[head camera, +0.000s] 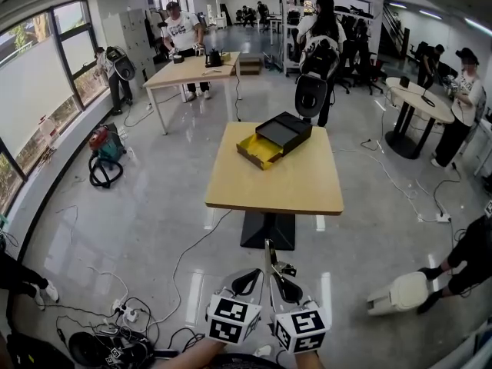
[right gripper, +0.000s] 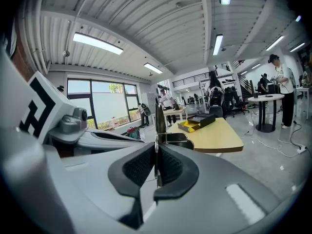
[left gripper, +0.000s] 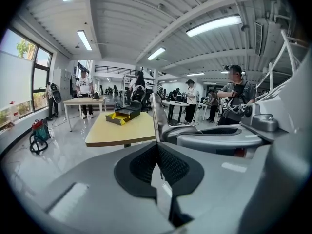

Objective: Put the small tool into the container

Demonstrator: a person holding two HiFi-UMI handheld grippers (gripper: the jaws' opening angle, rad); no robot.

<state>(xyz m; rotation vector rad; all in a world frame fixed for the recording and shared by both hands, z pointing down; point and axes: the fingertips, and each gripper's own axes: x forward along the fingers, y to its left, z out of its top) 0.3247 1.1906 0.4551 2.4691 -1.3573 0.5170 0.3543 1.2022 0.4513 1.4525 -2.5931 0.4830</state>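
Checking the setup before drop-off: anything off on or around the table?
Nothing spilled or damaged. The container sits diagonal on the table, its black cover slid half off the yellow tray, so it's open. Also, loose cables trail across the floor.

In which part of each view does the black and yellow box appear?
Head view: the black and yellow box lies just above the centre.
Left gripper view: the box, small, left of centre.
Right gripper view: the box, right of centre.
Shared landmark: the wooden table beneath it.
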